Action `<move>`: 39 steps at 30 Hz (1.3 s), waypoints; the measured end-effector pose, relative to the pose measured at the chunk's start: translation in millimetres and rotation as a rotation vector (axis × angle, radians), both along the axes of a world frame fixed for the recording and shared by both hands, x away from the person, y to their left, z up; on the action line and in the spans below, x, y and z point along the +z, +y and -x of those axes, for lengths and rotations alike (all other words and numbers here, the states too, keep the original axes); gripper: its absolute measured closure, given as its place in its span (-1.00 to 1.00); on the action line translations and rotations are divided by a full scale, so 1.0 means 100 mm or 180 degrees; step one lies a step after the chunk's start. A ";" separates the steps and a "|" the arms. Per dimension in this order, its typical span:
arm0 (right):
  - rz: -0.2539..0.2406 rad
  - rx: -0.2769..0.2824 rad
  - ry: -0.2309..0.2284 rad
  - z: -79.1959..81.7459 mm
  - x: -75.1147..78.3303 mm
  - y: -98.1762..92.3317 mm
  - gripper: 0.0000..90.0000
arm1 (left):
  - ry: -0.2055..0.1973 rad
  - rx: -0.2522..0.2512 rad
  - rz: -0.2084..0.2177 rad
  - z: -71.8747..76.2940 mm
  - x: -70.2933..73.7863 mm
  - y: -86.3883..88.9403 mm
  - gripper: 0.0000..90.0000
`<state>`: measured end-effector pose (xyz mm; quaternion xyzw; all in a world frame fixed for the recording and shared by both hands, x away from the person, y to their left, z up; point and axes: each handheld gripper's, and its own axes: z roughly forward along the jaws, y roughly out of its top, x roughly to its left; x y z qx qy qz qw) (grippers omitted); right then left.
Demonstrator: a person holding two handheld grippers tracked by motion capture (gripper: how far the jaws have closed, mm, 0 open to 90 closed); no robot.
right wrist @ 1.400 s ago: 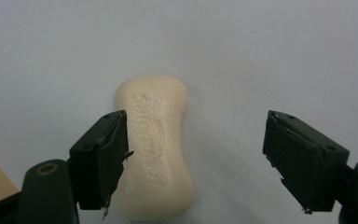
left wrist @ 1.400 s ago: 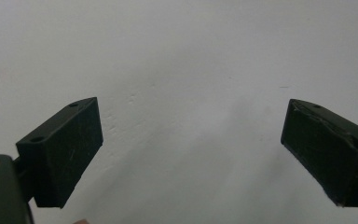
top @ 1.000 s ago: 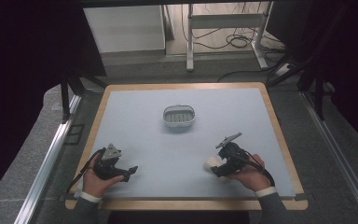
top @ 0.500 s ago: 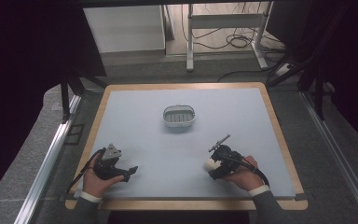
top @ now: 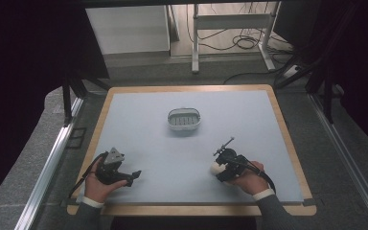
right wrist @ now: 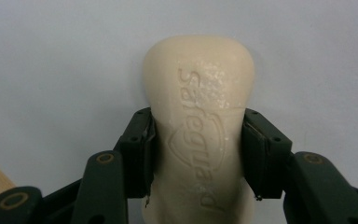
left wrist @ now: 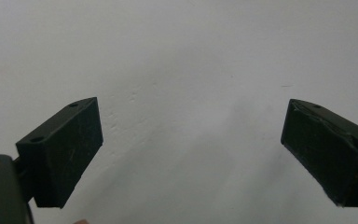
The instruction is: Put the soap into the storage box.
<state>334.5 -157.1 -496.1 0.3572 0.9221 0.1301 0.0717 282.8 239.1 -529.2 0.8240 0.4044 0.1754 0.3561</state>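
A cream bar of soap [right wrist: 200,135] with embossed lettering lies on the pale blue table mat, and my right gripper [right wrist: 196,154] is shut on its waist; both pads press its sides after the jaws have just been closing. From above, the soap [top: 216,168] shows as a pale lump at the tip of the right gripper [top: 219,170], near the front right. My left gripper [left wrist: 191,154] is open over bare mat with nothing between its jaws; in the high view the left gripper [top: 133,175] rests at the front left. A white soap dish [top: 184,119] stands in the middle of the mat.
The mat [top: 153,143] has a wooden border [top: 287,139]. Grey floor, metal rails and table legs with cables lie beyond the far edge. A wide stretch of mat separates the two grippers.
The right hand has shifted slightly left and turned, and its jaws have come in around the soap. The left hand has stayed where it was.
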 end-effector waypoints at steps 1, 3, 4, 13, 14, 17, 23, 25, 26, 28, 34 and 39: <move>-0.0009 0.0017 0.0024 0.00 0.00 -0.01 0.09 | -0.0001 0.0001 -0.0002 0.00 0.00 0.00 -0.87; -0.0017 0.0030 0.0035 -0.01 0.01 -0.02 0.09 | -0.0002 0.0000 -0.0002 0.00 0.00 0.00 -0.87; -0.0023 0.0027 0.0029 -0.01 0.02 -0.03 0.10 | -0.0003 -0.0002 -0.0001 0.00 -0.01 -0.01 -0.87; -0.0161 0.0052 -0.0049 -0.10 0.21 -0.08 0.10 | 0.0004 -0.0006 -0.0014 -0.01 -0.01 -0.01 -0.87; -0.0172 0.0057 -0.0055 -0.11 0.23 -0.08 0.10 | 0.0010 -0.0006 -0.0015 -0.01 -0.01 -0.01 -0.87; -0.0220 0.0069 -0.0082 -0.16 0.30 -0.09 0.10 | 0.0016 -0.0023 -0.0036 -0.01 -0.02 -0.02 -0.87; -0.0333 0.0131 -0.0150 -0.33 0.46 -0.05 0.09 | -0.0005 -0.0007 -0.0011 0.00 -0.01 0.00 -0.87; -0.0369 0.0142 -0.0160 -0.38 0.49 -0.04 0.09 | -0.0006 -0.0007 -0.0013 -0.01 0.00 0.00 -0.87; -0.0380 0.0160 -0.0166 -0.40 0.51 -0.03 0.10 | 0.0000 -0.0009 -0.0016 -0.01 0.00 0.00 -0.87; -0.0383 0.0178 -0.0174 -0.43 0.53 -0.02 0.10 | -0.0001 -0.0013 -0.0008 0.00 0.00 0.00 -0.87; -0.0412 0.0193 -0.0199 -0.55 0.57 0.04 0.09 | -0.0002 -0.0013 -0.0006 0.00 0.00 0.00 -0.87; -0.0421 0.0218 -0.0209 -0.63 0.60 0.07 0.09 | 0.0000 -0.0012 -0.0012 0.00 0.00 0.00 -0.87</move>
